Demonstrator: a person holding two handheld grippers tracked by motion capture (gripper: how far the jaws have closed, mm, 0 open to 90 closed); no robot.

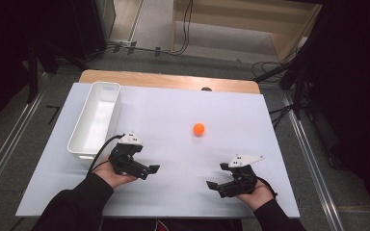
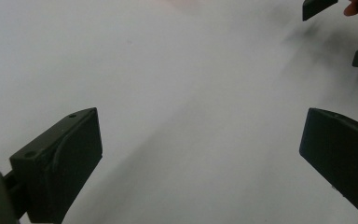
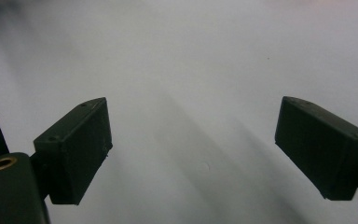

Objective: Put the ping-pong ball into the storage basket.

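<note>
Seen from the high view, the left gripper [image 1: 150,170] sits at about seven o'clock on the white table [image 1: 173,115], held low in the person's left hand [image 1: 111,174] with its jaws pointing toward three o'clock; they stand wide apart with nothing between them, and only bare tabletop lies between them in the left gripper view. The right gripper [image 1: 215,175] rests at about five o'clock in the right hand [image 1: 256,193], jaws aimed toward nine o'clock, likewise spread wide and empty. The two grippers face each other across a bare strip near the table's near edge. The orange ball [image 1: 199,128] lies near the table's centre, well apart from both grippers. A white bin [image 1: 83,144] runs along the nine to eleven o'clock side, just beyond the left gripper.
</note>
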